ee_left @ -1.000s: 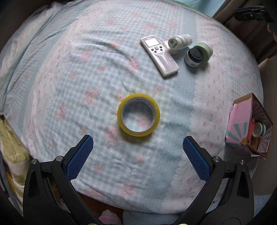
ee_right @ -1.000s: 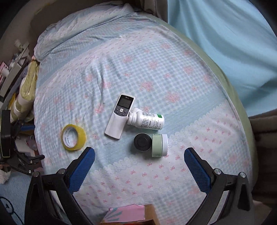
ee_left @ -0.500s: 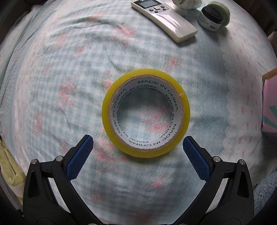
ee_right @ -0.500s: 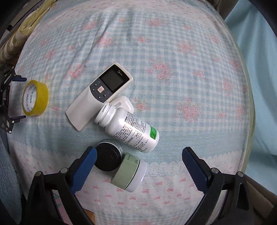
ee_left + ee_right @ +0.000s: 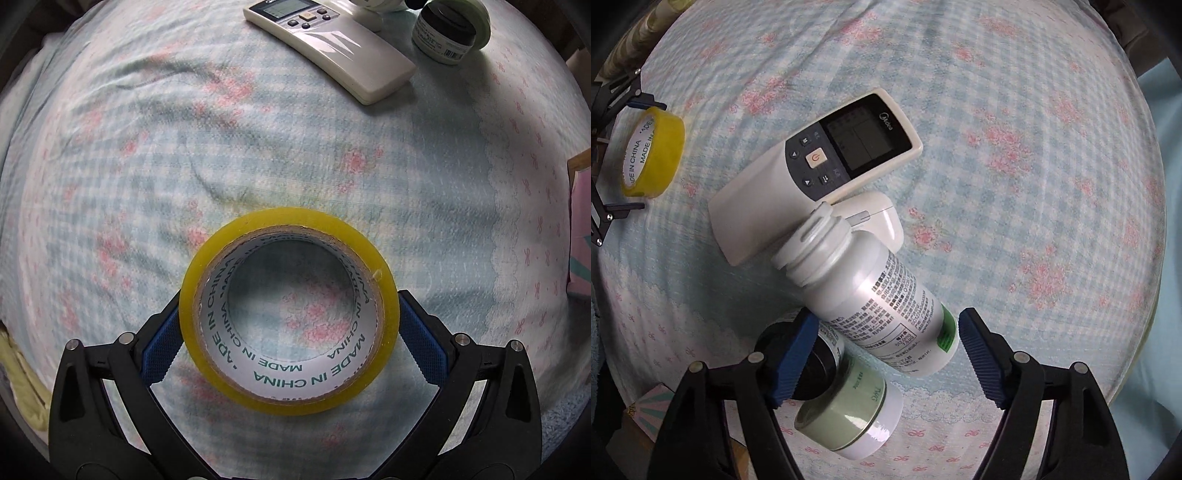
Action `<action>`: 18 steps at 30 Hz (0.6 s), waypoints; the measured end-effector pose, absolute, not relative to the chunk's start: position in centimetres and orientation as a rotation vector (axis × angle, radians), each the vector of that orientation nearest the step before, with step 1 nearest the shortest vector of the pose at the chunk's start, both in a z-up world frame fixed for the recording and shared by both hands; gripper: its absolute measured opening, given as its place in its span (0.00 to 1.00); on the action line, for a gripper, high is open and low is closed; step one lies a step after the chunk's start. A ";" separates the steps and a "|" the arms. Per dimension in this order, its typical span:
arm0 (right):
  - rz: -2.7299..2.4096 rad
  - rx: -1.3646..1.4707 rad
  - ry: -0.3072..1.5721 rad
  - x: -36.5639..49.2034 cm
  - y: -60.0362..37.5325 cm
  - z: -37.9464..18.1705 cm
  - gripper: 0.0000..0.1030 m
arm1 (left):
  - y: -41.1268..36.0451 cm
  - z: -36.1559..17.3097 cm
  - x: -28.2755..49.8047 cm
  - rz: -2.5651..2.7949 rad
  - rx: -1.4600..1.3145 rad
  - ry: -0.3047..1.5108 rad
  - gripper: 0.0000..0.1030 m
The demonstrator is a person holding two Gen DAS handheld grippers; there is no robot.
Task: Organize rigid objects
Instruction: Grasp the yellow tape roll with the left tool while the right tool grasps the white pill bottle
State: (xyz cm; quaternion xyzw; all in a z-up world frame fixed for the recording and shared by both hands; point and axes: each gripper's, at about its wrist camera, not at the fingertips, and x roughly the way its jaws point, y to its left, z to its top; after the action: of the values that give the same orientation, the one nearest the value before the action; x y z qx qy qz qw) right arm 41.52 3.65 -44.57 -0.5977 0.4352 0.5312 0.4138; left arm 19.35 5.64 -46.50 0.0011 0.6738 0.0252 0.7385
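Note:
A yellow tape roll (image 5: pixel 288 398) lies flat on the checked bedsheet (image 5: pixel 258 155). My left gripper (image 5: pixel 290 297) points straight down over it. Its blue pads (image 5: pixel 162 343) flank the roll's sides, and the jaws stand as wide as before. In the right wrist view a white pill bottle (image 5: pixel 871 295) lies on its side. Its neck rests against a white remote (image 5: pixel 820 166) and a small white case (image 5: pixel 875 218). My right gripper (image 5: pixel 886 315) is closing around the bottle's lower end, with thin gaps still showing at both pads.
A black-lidded jar (image 5: pixel 812 365) and a pale green jar (image 5: pixel 849 417) lie just below the bottle, under my right gripper's left finger. A pink cardboard box (image 5: pixel 580 229) sits at the bed's edge. The remote (image 5: pixel 332 48) lies far beyond the tape.
Both grippers have dropped close to the bed. The tape now sits between the left pads. The right gripper has rolled and narrowed its jaws around the bottle.

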 end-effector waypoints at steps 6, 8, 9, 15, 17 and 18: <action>1.358 -1.588 1.028 40.1 3.7 -46.8 0.64 | 4.9 -47.4 21.3 0.075 0.030 1.498 1.00; 1.366 -1.594 1.013 39.9 3.5 -47.1 0.62 | 4.9 -47.7 21.9 0.084 0.034 1.508 0.97; 1.364 -1.594 1.013 39.6 3.3 -47.3 0.61 | 5.3 -48.0 22.3 0.093 0.029 1.519 0.95; 1.323 -1.495 1.083 40.5 4.9 -46.1 0.53 | 6.1 -48.1 22.9 0.077 -0.017 1.516 0.94; 1.304 -1.441 1.116 41.2 5.4 -45.8 0.51 | 6.1 -48.1 23.0 0.078 -0.021 1.517 0.94; 1.295 -1.415 1.132 41.5 5.5 -45.7 0.50 | 6.1 -47.9 22.7 0.080 -0.024 1.518 0.94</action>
State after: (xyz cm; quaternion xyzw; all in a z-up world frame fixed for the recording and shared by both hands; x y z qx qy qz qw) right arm 41.47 5.54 -45.73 -0.5700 0.4561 0.5218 0.4414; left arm 22.75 6.08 -47.92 -0.0110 0.6881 0.0361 0.7247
